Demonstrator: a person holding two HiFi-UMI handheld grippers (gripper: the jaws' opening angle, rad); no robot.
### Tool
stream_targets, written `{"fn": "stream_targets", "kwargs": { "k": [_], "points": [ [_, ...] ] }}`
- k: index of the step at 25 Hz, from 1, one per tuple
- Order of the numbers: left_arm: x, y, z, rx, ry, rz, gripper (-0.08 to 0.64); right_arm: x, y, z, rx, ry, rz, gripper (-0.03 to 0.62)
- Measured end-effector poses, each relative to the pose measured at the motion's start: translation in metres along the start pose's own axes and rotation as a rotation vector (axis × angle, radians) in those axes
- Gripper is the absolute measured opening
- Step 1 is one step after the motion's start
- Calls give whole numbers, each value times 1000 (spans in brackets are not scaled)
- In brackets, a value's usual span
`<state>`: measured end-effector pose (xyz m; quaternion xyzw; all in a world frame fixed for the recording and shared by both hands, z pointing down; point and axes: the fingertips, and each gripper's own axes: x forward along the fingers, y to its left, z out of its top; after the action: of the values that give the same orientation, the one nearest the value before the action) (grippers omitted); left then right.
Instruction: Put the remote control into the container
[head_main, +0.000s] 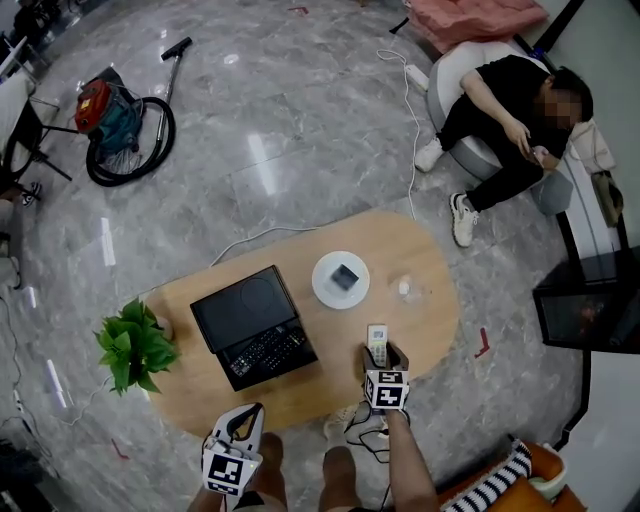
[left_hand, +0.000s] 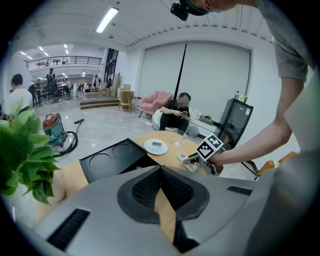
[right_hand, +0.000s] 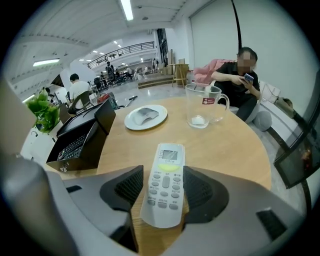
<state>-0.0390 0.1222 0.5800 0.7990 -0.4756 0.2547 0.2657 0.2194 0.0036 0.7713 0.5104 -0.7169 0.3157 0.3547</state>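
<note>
**Head view:** Your right hand-held gripper (head_main: 383, 357) is at the lower right of the bench (head_main: 435, 325). The remote control (head_main: 376, 338) lies on the wood between its jaws. Above it in the frame are a white plate (head_main: 340, 279) and a glass mug (head_main: 405, 288). A black case (head_main: 250, 325) stands open left of centre, and a potted plant (head_main: 133, 345) is at the bench's left end. Your left hand-held gripper (head_main: 248, 413) is at the bottom of the frame, just at the bench's near edge.

**Left gripper view:** Your left jaws are pressed together, pad to pad, with the bench's wood showing beyond them. To the right of centre you can see your other hand, its marker cube and the remote on the bench.

**Right gripper view:** Your right jaws stand wide apart. The remote lies flat on the bench between them (display end farthest from you, toward the mug). The pads (right_hand: 131, 187) sit just beside its long sides and don't squeeze it, though you cannot tell whether the right pad touches. The plate is at upper centre, and the open case is at the left.
</note>
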Motion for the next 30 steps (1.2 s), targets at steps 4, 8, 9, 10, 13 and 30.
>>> {"fn": "stream_targets", "kwargs": {
  "k": [4, 8, 9, 10, 13, 30],
  "points": [
    [2, 1, -6, -22, 9, 0, 8, 2, -2, 2, -3, -3, -14, 235],
    [2, 3, -5, -13, 14, -5, 8, 3, -4, 2, -4, -4, -29, 238],
    [2, 4, -5, -14, 15, -4, 8, 3, -5, 3, -1, -5, -33, 236],
    [2, 6, -5, -14, 15, -2, 8, 4, -6, 4, 1, -6, -37, 236],
    [2, 9, -2, -15, 13, 1, 8, 4, -9, 5, -1, -7, -48, 236],
    [8, 10, -1, -42, 8, 4, 8, 10, -21, 0, -4, 34, -42, 238]
  ]
}}
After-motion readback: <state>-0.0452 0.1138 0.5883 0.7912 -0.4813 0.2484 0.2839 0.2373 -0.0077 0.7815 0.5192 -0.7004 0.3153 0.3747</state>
